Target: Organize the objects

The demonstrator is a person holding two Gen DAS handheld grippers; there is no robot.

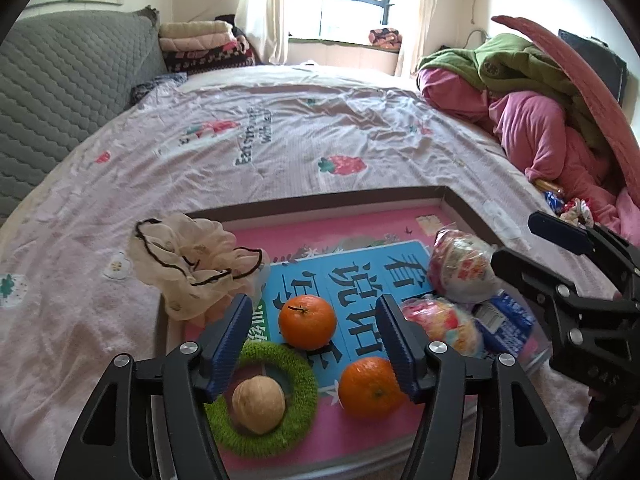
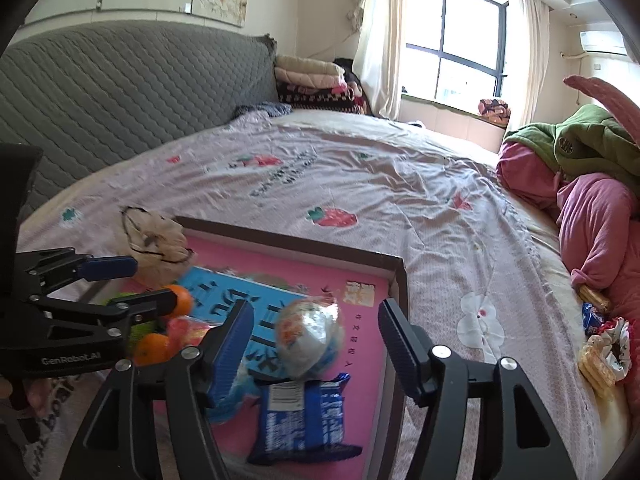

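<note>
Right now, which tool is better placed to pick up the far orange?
Left. The left tool is open with the far orange between its fingers. The right tool is open over the wrapped bun and blue snack packet, off to the side.

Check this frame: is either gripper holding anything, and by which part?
Nothing is held. The left gripper is open above the far orange; the right gripper is open above the wrapped snack.

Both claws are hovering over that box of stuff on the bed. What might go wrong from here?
The left claw is open around the farther orange; a round fruit could roll aside as it closes. The walnut inside the green ring might get nudged. The right claw hangs over a crinkly snack bag that may slip.
</note>
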